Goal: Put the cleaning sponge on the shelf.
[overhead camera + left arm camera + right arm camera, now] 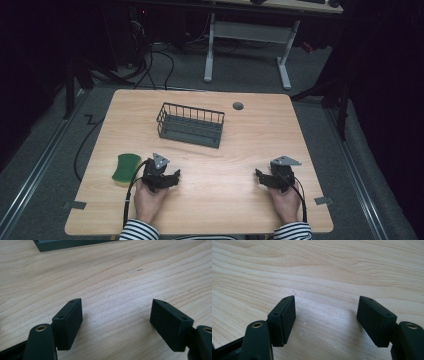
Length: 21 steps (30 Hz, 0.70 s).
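Light wooden tabletop (215, 165) carries a green and yellow sponge (125, 168) near its left edge, long side running front to back. It sits just beside the left gripper (170, 178), on its outer side. The right gripper (261, 178) is far off. Both grippers gape wide, holding nothing.

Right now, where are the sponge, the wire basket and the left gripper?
sponge (126, 168): high view, on the middle of its green top face.
wire basket (190, 113): high view, on the far rim of its wire wall.
left gripper (174, 176): high view, between its open fingertips, right of the sponge.
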Motion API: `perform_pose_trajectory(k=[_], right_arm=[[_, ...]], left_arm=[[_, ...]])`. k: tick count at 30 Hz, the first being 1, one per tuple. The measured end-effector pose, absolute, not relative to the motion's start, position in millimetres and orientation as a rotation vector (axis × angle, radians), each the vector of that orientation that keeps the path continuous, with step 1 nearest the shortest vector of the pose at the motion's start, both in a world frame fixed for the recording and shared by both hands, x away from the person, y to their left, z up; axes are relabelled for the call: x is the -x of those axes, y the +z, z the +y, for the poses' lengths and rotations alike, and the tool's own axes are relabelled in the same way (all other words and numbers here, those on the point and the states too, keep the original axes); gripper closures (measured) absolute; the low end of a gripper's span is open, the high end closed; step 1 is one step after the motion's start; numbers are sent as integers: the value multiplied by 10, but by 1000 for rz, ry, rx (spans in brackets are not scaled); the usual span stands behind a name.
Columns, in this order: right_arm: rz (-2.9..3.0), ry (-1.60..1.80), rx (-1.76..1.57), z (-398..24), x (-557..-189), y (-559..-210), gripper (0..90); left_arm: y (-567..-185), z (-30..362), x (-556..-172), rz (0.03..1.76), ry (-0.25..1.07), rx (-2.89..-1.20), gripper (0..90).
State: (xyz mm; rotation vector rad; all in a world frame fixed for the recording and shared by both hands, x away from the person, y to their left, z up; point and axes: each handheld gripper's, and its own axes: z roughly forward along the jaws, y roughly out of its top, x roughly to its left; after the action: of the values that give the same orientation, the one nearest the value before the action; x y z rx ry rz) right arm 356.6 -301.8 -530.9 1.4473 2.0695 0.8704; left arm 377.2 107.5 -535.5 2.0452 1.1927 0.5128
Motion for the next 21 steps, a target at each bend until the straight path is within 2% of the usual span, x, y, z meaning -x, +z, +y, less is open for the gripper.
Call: perform_pose_trajectory(k=[13,17,21], right_arm=[[2076,872,-1443,-3007,-3553,-5307,315],[2072,878,-1439,-2994,-3526,-5307,356],[2070,878,-1440,-2988,-3512,-5307,356]], left_arm=[[-5356,1073,-3774,1196,512,-2042,261],[-5356,1068,-3774,1201,513,-2040,258],[-5356,1065,-3775,1203,512,-2038,256]])
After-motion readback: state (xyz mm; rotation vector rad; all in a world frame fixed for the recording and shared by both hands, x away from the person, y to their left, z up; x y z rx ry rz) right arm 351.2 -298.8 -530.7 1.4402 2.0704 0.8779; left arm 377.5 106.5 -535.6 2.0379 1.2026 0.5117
